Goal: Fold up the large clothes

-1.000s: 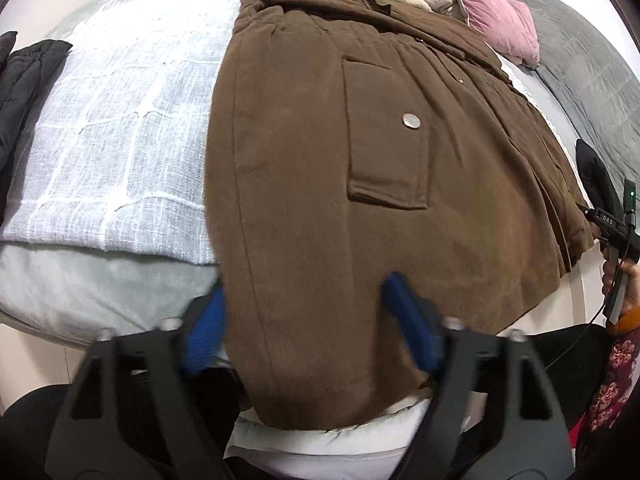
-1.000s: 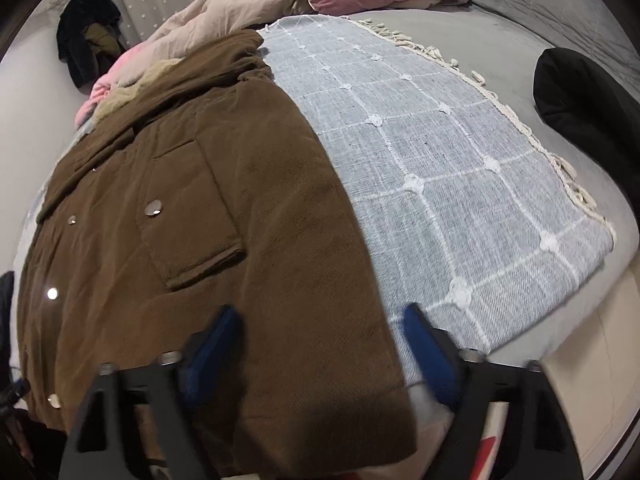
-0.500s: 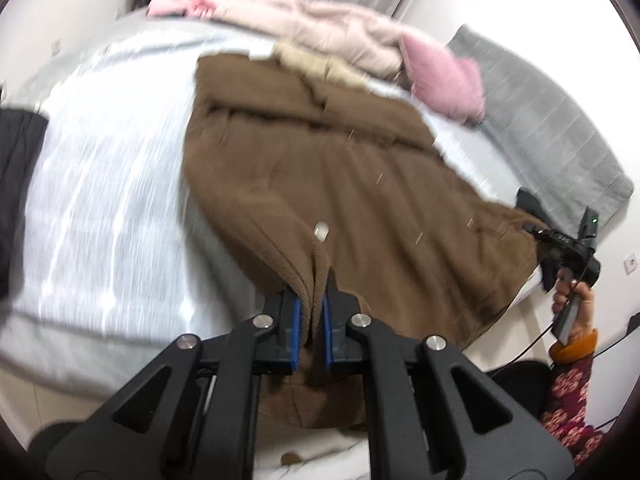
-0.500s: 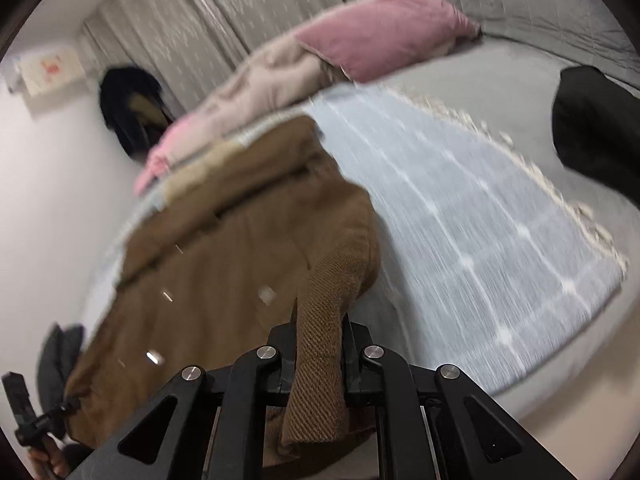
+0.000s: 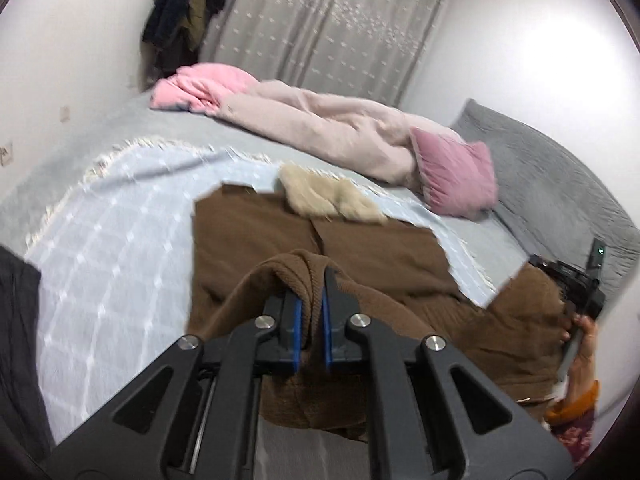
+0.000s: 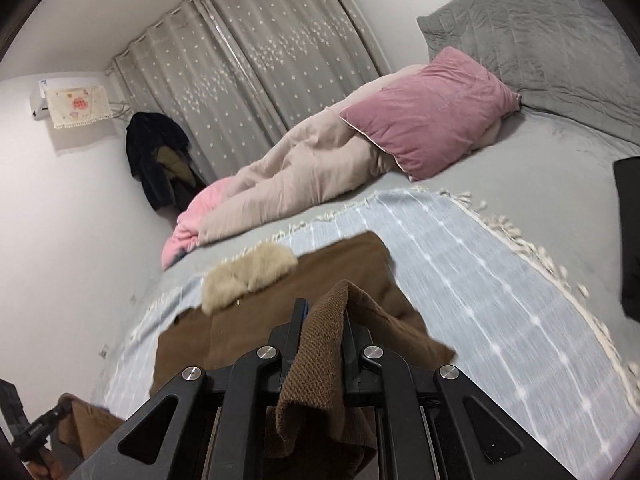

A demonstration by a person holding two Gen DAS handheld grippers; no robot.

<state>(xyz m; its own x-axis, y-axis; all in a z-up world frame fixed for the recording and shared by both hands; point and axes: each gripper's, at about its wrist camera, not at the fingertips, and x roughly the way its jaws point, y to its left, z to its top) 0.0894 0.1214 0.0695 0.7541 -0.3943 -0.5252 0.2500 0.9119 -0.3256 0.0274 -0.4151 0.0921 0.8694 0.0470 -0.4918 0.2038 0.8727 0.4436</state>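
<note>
A large brown coat [image 5: 256, 232] with a beige fur collar [image 5: 328, 198] lies on a pale blue checked blanket [image 5: 120, 240]. My left gripper [image 5: 310, 304] is shut on a fold of the coat's hem, lifted off the bed. In the right wrist view the same brown coat [image 6: 360, 264] and fur collar [image 6: 248, 276] show, and my right gripper [image 6: 322, 320] is shut on another hem corner, which drapes over the fingers. The other gripper [image 5: 576, 284] shows at the right of the left wrist view, in a person's hand.
A beige and pink duvet [image 6: 288, 184] and a pink pillow [image 6: 432, 112] lie at the bed's far side. Grey padded headboard [image 6: 532, 32] stands at the right. Dark garments [image 5: 16, 320] lie on the bed's edges, and a dark coat [image 6: 156, 160] hangs by the curtain.
Both grippers closed on the coat's hem and rose, pulling the hem up and toward the collar. The views tilted up from the bed to the room.
</note>
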